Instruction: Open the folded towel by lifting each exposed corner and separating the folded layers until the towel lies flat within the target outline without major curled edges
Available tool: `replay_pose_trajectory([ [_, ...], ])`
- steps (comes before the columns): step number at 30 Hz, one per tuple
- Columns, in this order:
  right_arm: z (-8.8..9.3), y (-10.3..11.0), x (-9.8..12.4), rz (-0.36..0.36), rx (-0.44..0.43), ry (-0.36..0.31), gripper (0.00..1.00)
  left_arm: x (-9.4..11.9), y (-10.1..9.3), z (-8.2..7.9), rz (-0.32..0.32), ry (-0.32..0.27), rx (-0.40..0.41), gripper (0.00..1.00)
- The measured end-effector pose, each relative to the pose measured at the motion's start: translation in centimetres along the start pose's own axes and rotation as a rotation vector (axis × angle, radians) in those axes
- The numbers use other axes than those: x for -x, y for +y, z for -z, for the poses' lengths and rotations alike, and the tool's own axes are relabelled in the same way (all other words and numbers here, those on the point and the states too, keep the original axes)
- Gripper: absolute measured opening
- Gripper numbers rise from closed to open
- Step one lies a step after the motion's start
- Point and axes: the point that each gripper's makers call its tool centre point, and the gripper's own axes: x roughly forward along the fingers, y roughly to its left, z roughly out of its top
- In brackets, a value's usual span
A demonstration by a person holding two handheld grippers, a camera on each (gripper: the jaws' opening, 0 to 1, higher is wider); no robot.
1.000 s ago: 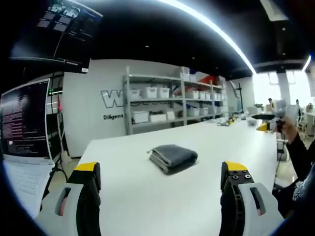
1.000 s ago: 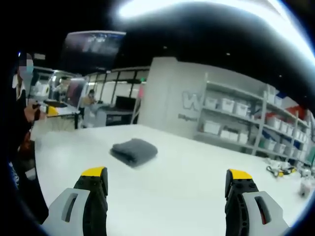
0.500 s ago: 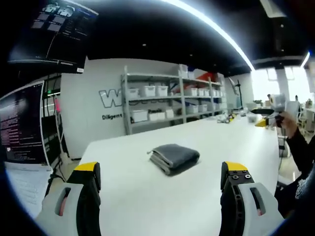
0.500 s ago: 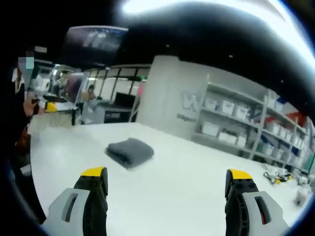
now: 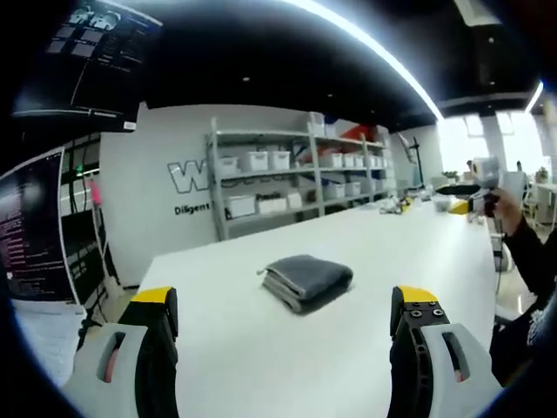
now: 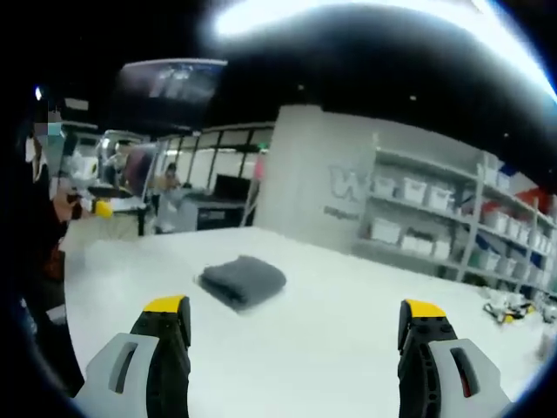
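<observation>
Your left tongs [image 5: 280, 306] and right tongs [image 6: 296, 315] both stand wide apart and hold nothing, well short of the towel [image 5: 306, 279]. It lies fully folded, a compact grey bundle on the white surface [image 5: 365, 252], so nothing is opened yet; every corner remains to lift.

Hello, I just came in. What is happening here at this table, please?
A person holds a gripper in each hand above a white table. The left gripper and the right gripper are both open and empty. A folded grey towel lies untouched on the table, ahead of both. Unfolding has not begun.
</observation>
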Motion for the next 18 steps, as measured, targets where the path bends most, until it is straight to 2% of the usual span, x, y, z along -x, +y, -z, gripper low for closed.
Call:
replay_pose_trajectory([
  [3,-0.1,-0.7,-0.5,0.044,0.038,0.007,1.0,-0.4,0.3,-0.5,-0.001,-0.016,0.003,1.0],
  [13,-0.9,-0.4,-2.2,0.022,0.053,-0.004,1.0,-2.3,0.5,-1.2,0.013,-0.016,0.001,1.0],
  [16,-1.2,-0.6,-2.7,0.022,0.058,-0.007,1.0,-2.9,1.3,-1.4,-0.02,-0.03,0.038,1.0],
  [18,-1.3,-0.6,-3.0,0.026,0.058,-0.01,1.0,-3.1,1.4,-1.3,-0.017,-0.036,0.043,1.0],
])
